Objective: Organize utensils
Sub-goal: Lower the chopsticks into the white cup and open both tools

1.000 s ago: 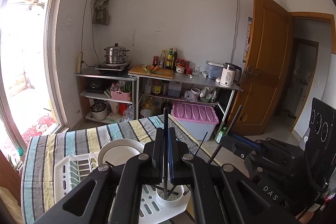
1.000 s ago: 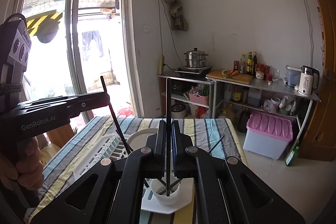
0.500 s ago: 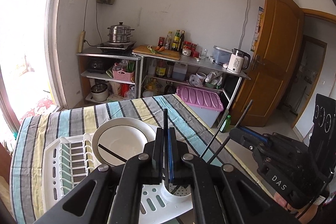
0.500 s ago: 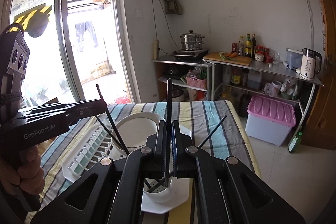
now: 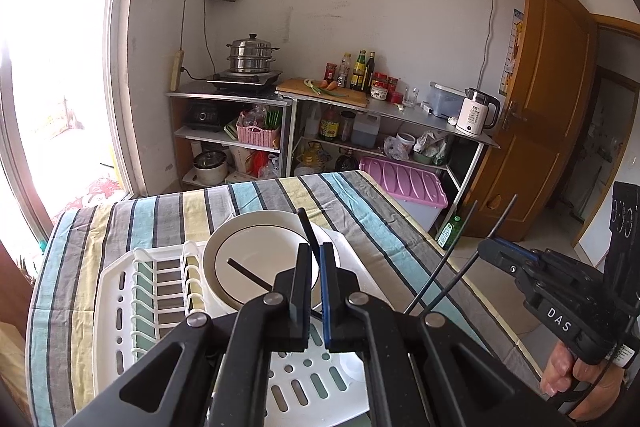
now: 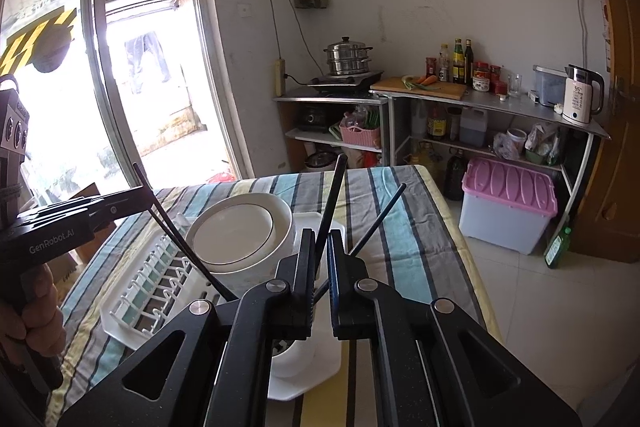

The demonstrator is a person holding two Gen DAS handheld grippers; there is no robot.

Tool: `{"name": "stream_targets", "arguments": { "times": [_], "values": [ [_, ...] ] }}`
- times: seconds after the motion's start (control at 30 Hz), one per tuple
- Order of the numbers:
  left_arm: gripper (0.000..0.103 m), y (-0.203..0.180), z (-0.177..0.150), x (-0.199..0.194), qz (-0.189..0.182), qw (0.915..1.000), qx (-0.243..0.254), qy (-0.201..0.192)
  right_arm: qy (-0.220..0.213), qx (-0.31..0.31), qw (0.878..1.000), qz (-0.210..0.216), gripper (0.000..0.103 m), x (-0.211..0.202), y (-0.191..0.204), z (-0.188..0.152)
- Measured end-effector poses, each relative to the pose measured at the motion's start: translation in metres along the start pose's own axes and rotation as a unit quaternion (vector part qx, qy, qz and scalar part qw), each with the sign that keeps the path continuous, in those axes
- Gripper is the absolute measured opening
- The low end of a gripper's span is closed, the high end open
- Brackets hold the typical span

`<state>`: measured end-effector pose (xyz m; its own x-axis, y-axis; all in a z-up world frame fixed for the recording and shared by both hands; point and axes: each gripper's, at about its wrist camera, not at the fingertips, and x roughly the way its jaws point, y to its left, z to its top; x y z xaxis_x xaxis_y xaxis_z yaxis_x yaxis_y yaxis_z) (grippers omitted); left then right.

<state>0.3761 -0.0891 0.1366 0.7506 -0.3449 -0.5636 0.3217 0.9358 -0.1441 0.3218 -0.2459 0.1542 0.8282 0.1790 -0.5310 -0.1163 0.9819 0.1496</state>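
Over striped tablecloth (image 5: 120,223), both grippers' fingers (image 5: 301,291) have parted, loosening chopsticks (image 6: 330,203).

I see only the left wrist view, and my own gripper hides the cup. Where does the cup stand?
Observer: The cup stands on the near end of the white rack, partly under the right gripper.
Operator: Is anything between the right fingers?
Observer: Yes, the right chopstick passes between them, tilted, top to the right.
Operator: And where does my chopstick go?
Observer: The left chopstick slants down from the left gripper toward the cup; its lower end is hidden.
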Motion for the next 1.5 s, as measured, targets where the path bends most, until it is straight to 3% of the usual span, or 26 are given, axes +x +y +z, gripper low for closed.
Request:
{"name": "stream_targets", "arguments": {
  "times": [0.17,0.27,0.7,1.5],
  "values": [
    [0.004,0.003,-0.004,-0.003,0.005,1.0,-0.001,-0.005,0.005,-0.006,1.0,-0.009,0.007,-0.001,0.001,-0.001],
    [0.004,0.002,-0.007,-0.007,0.003,1.0,0.001,-0.005,0.002,-0.009,1.0,-0.009,0.015,-0.003,0.002,-0.002],
    [0.004,-0.004,-0.027,-0.037,0.001,0.9999,0.011,-0.012,-0.001,-0.013,1.0,-0.01,0.017,-0.029,0.01,-0.016],
    [0.006,-0.008,-0.129,-0.143,0.004,0.9996,0.022,-0.018,-0.025,-0.033,0.999,0.025,0.017,-0.125,0.056,-0.088]
  ]
}}
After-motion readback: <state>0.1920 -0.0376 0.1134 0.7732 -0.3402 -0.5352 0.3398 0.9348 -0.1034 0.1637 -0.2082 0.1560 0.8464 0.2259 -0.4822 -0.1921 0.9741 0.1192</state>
